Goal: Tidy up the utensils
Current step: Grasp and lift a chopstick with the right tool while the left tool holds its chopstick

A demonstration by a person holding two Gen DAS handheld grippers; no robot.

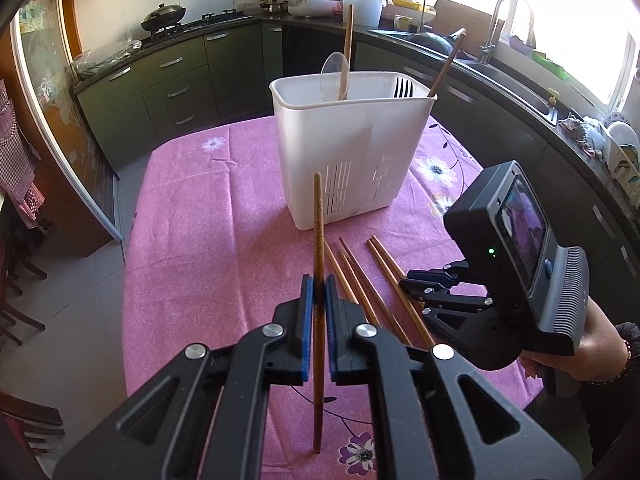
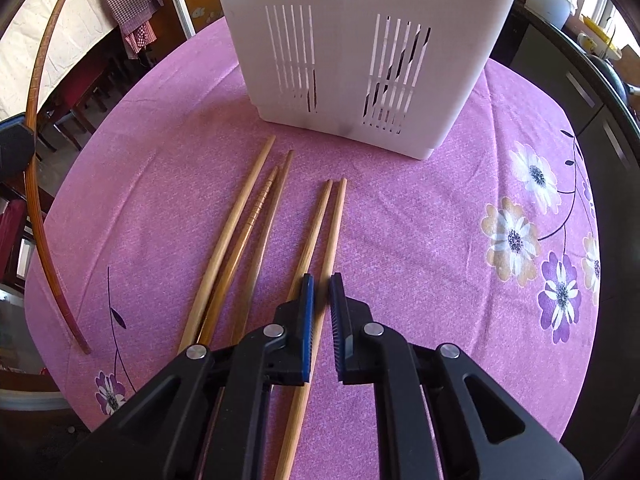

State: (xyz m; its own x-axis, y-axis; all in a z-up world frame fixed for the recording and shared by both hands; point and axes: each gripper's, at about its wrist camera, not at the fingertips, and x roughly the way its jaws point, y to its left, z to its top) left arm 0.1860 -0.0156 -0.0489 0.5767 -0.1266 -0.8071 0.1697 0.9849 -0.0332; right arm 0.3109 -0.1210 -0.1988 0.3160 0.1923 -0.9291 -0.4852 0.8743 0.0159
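Left wrist view: our left gripper (image 1: 319, 280) clamps a dark chopstick (image 1: 318, 240) upright at frame centre.
Our right gripper (image 2: 321, 280) pinches a pale chopstick (image 2: 330, 232) beside its twin, lower centre; it may slip or drag its neighbour before reaching the white caddy (image 2: 360, 60) above.

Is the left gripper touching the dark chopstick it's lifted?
Touching. The left wrist view shows the left gripper with both blue pads pressed against the dark chopstick, no gap either side.
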